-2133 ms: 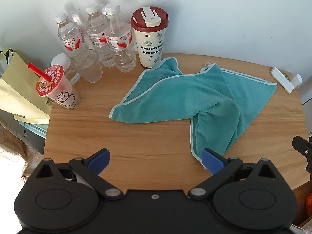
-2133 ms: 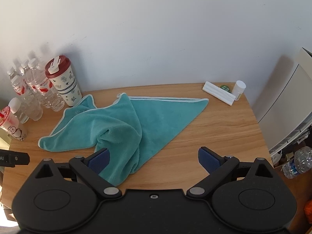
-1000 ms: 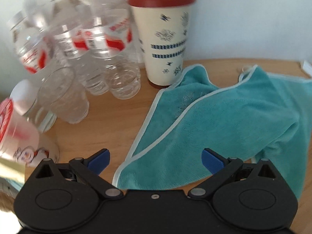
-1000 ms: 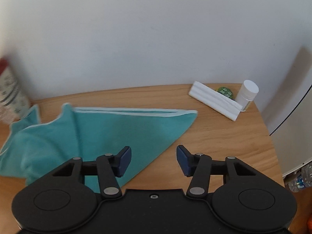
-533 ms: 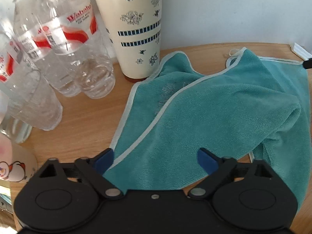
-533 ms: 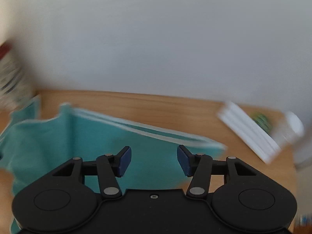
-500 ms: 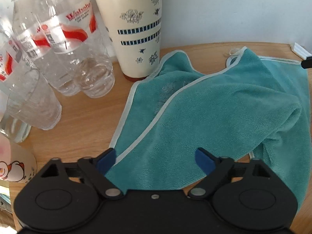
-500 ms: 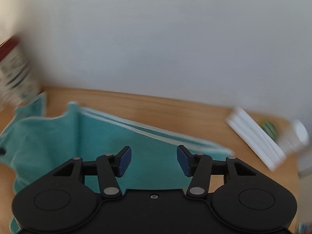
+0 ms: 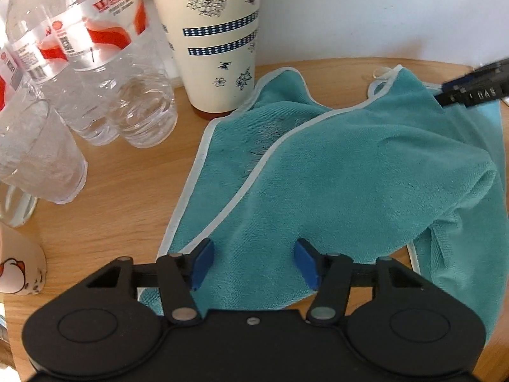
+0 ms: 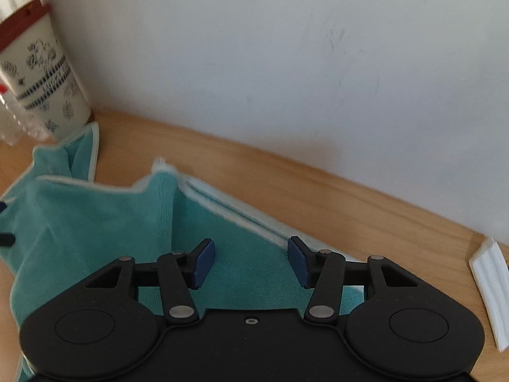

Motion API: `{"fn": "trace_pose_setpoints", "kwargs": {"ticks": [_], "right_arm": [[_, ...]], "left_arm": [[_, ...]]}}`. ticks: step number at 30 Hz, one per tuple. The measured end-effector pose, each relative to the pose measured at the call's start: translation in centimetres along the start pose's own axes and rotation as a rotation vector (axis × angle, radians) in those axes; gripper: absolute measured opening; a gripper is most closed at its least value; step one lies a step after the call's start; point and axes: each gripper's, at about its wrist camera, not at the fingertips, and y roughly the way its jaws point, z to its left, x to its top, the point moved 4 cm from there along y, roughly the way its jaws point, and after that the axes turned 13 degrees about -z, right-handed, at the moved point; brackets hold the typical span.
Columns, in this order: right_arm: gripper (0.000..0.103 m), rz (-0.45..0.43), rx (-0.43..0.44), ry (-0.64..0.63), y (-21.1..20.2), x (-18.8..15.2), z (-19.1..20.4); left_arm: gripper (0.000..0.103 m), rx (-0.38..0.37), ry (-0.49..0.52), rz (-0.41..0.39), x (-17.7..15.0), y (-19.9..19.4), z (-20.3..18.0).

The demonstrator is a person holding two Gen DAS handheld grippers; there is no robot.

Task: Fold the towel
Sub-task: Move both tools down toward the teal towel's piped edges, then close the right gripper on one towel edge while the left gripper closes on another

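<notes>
- The teal towel (image 9: 350, 172) lies rumpled on the wooden table (image 9: 121, 191), white-edged, with one layer doubled loosely over another and a soft ridge humped up on the right.
- The left tongs (image 9: 253, 262) sit low over the towel's near-left corner, blue pads (image 9: 202, 262) spread with a gap between them, cloth lying beneath and nothing pinched.
- The right tongs (image 10: 251, 262) hover above the towel's (image 10: 95, 222) far-right part, parted in the same way; its white hem runs off diagonally just ahead of the right pad.
- In the left view the dark tip of the right tongs reaches in over the towel's far-right corner.
- Ahead and left of the left tongs stands one cream tumbler (image 9: 219, 41) with blue flower prints and a dark red base, the towel's far corner just beside it.
- Left of that: two clear water bottles (image 9: 105, 63) with red-and-white labels fully showing, a third only partly in frame, one clear plastic cup (image 9: 35, 152), and one cartoon-printed cup (image 9: 19, 270) at the edge.
- A white ridged strip (image 10: 490, 293) lies on the bare wood to the right of the right tongs.
- A plain white wall (image 10: 286, 63) backs the table.
</notes>
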Motion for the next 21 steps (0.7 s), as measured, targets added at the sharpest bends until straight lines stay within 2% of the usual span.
{"fn": "trace_pose_setpoints", "kwargs": {"ticks": [1,3,6,8,10,13,21], "right_arm": [[0.041,0.000,0.002,0.002,0.0,0.1,0.0],[0.008,-0.001,0.003,0.005,-0.2,0.3,-0.2],[0.008,-0.002,0.004,0.009,-0.6,0.5,-0.3],[0.007,-0.003,0.004,0.011,-0.9,0.7,-0.5],[0.007,-0.004,0.005,0.014,-1.2,0.8,-0.6],[0.007,-0.006,0.001,0.016,-1.6,1.0,-0.8],[0.008,-0.031,-0.075,-0.003,-3.3,-0.3,-1.3]], "left_arm": [[0.050,-0.004,0.000,0.001,0.0,0.0,-0.1],[0.041,-0.016,0.005,-0.001,0.0,-0.2,-0.3],[0.023,-0.030,0.029,-0.008,0.1,-0.3,-0.6],[0.020,-0.039,0.053,-0.013,0.1,-0.3,-0.8],[0.010,-0.033,0.073,-0.017,0.2,-0.3,-0.9],[0.007,-0.029,0.078,-0.019,0.3,-0.1,-0.7],[0.006,-0.025,0.060,-0.017,0.1,0.0,-0.1]]}}
